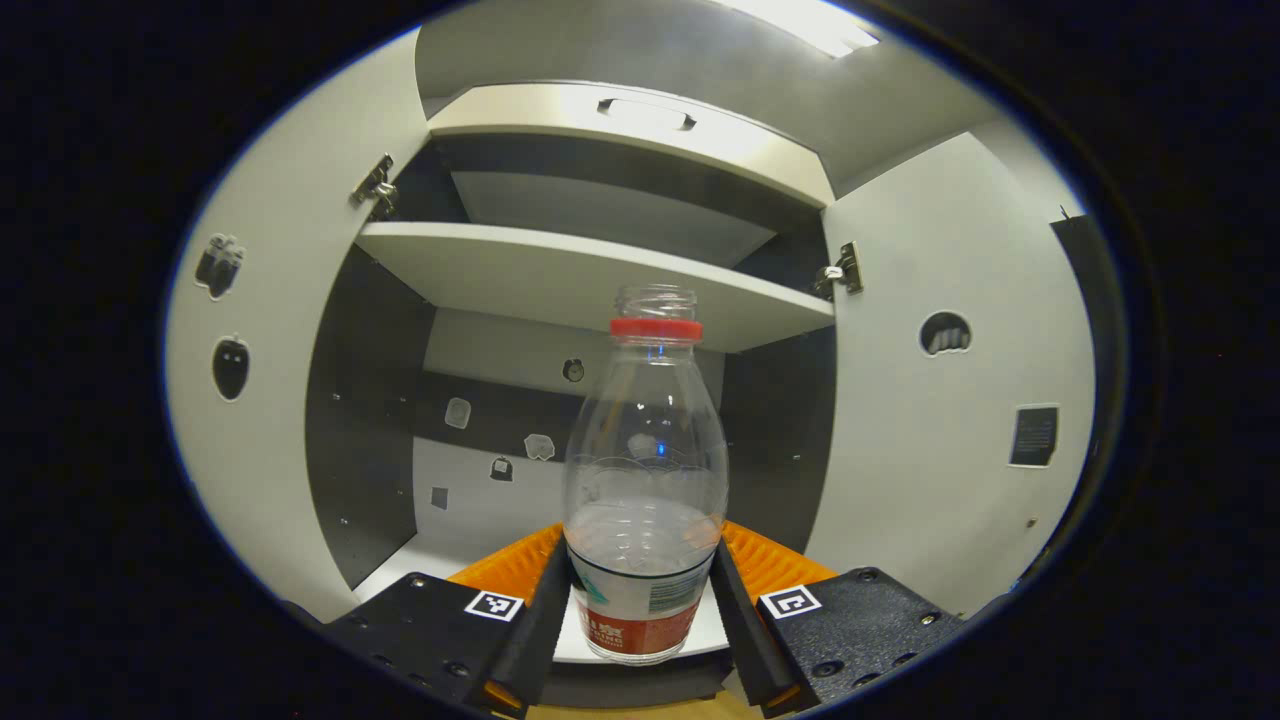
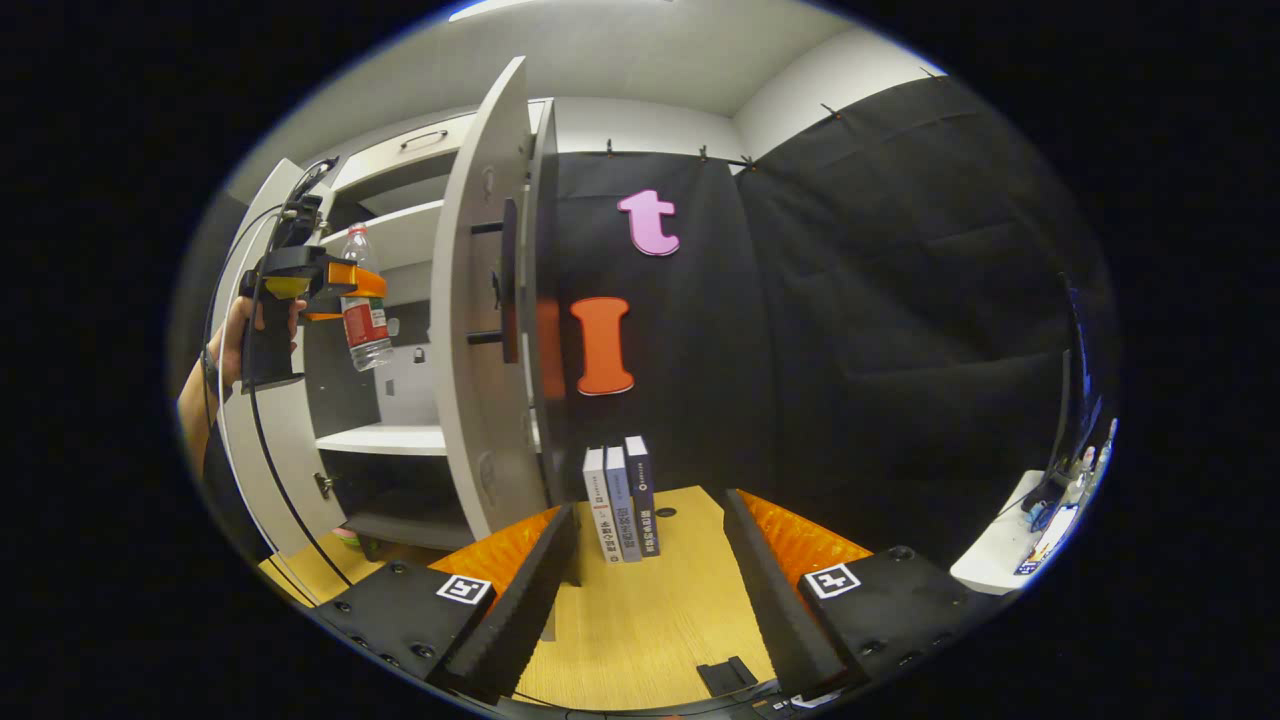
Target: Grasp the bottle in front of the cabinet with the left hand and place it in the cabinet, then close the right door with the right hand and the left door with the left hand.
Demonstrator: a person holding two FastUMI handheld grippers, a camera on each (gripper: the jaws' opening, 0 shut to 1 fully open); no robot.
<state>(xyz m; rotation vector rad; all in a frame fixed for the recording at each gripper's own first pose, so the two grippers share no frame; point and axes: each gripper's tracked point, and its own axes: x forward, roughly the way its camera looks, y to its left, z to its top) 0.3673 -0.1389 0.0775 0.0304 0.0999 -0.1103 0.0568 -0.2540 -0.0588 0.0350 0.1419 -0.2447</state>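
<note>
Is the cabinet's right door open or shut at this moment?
Open: the right door stands swung outward, its inner face and hinge exposed.

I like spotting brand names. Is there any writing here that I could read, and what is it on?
Nothing reads clearly.
bottle label: print too blurred.
books, spines: too small.
dark plate on the right door: unreadable.
marker squares on the left gripper: patterns, not words.

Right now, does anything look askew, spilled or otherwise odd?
One thing: the bottle held in the left hand-held gripper has no cap, its neck open above the red ring. It stands upright, nothing spilled. Both cabinet doors stand open.
</note>
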